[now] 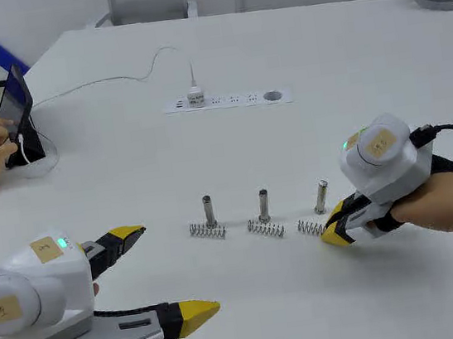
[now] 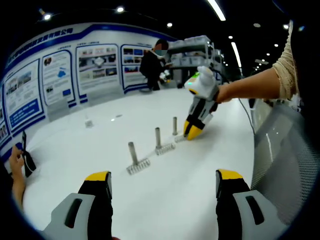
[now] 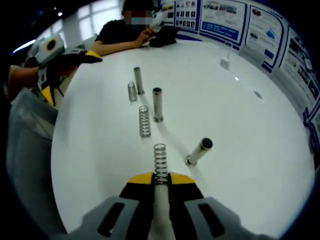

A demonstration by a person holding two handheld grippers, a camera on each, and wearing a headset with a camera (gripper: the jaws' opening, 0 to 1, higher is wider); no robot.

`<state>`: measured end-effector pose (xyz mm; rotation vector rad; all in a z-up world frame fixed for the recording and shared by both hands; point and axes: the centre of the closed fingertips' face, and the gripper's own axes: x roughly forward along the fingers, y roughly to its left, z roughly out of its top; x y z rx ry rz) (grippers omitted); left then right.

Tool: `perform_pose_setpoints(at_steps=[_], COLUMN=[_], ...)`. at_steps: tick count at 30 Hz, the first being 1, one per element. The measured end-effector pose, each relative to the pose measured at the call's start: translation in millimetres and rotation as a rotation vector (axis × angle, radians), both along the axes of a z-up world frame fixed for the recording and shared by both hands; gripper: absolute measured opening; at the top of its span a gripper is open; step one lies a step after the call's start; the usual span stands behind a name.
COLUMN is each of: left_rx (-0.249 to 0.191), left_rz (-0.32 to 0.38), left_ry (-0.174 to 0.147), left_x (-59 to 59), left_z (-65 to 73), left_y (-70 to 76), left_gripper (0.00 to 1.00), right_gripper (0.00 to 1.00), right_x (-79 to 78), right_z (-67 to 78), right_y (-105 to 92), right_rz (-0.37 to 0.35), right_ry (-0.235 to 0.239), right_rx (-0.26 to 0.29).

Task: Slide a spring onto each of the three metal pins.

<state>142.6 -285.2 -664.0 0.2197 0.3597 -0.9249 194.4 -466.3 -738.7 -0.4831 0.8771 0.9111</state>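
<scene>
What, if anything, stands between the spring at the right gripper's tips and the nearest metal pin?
Nothing visible. The right gripper is shut on one end of the small coiled metal spring lying on the white table; the nearest short steel-grey pin stands beside it, bare tabletop between.

Three pins stand in a row across the table (image 1: 320, 57): left pin (image 1: 208, 209), middle pin (image 1: 263, 205), right pin (image 1: 321, 196). One spring lies just in front of each: left spring (image 1: 208, 230), middle spring (image 1: 266, 229), right spring (image 1: 310, 227). The right spring's outer end sits between the jaws of the right gripper (image 1: 335, 230). The left gripper (image 1: 177, 268) is well apart, front left. A power strip (image 1: 228, 101) lies behind the row.
</scene>
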Motion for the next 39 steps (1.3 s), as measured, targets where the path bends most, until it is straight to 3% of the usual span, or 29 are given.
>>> perform_pose_setpoints(at_steps=[13, 34, 39], left_rx=[-0.006, 0.024, 0.01], left_rz=[-0.061, -0.253, -0.276], left_ry=[0.006, -0.007, -0.006], left_x=[-3.2, -0.1, 1.8], left_z=[-1.7, -4.1, -1.4], left_y=[-17.8, -77.4, -90.1], left_gripper=[0.79, 0.55, 0.5], right_gripper=[0.12, 0.12, 0.12], right_x=[-12.3, -35.3, -40.7], right_z=[16.8, 54.1, 58.8], right_y=[0.2, 28.3, 37.3], right_rz=[0.026, 0.182, 0.236], right_ry=[-0.024, -0.08, -0.092], right_rx=[0.005, -0.004, -0.012])
